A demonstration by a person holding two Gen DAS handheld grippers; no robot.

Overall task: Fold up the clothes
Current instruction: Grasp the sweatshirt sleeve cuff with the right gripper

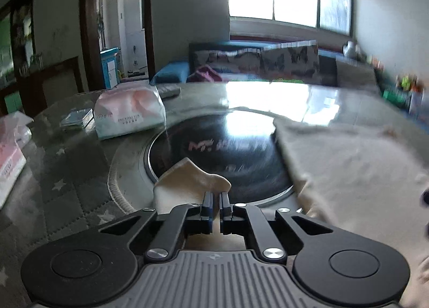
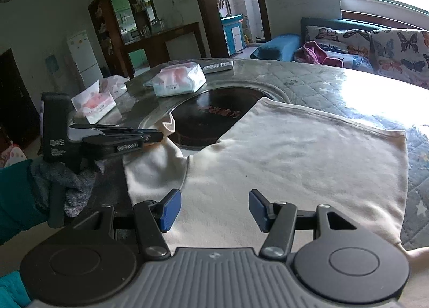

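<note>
A cream shirt lies spread on the round table, partly folded, its far edge over the dark centre disc. My left gripper is shut on the end of the shirt's sleeve, holding it lifted above the table. In the right wrist view the left gripper shows from the side, pinching the sleeve at the shirt's left side. My right gripper hovers open over the near part of the shirt, nothing between its blue pads.
A quilted grey cover lies over the table, with a dark glossy disc in the middle. Tissue packs and a remote sit at the far left. A sleeved, gloved hand holds the left gripper. A sofa stands behind.
</note>
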